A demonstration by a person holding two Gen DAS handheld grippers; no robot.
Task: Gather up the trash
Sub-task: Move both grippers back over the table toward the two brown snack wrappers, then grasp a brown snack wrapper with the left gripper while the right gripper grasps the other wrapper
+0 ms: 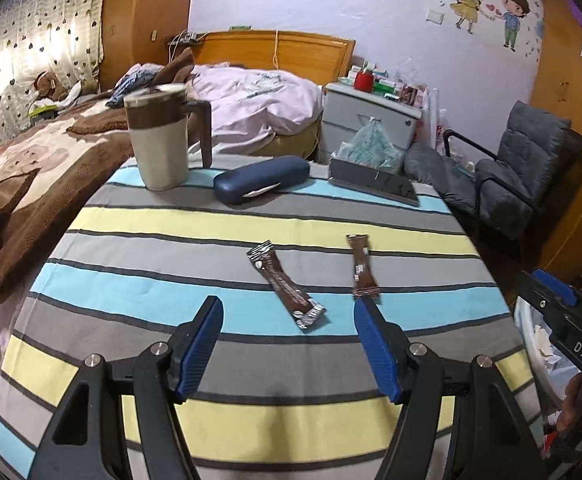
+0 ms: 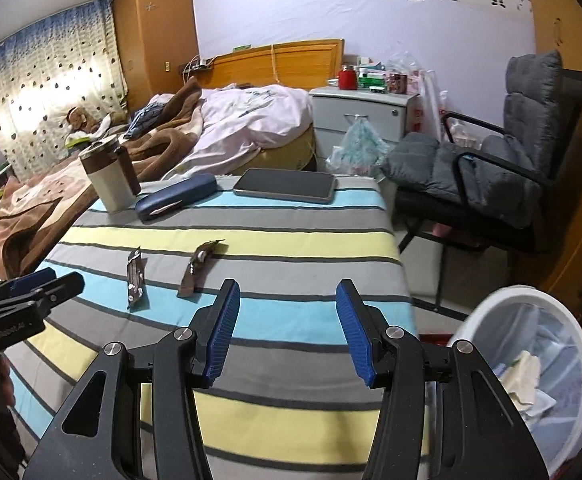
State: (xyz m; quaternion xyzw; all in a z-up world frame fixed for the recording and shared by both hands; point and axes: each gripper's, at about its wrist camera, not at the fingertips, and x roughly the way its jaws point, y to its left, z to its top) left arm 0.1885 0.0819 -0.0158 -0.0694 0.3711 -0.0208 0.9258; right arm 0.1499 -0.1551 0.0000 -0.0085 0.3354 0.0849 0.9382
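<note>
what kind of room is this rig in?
Almost certainly a home bedroom. An unmade bed with a wooden headboard sits behind the striped-cloth table, a bedside drawer unit stands beside it, and cartoon wall stickers decorate the wall.

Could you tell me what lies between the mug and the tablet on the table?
The blue glasses case lies between mug and tablet, seen in both views.
</note>
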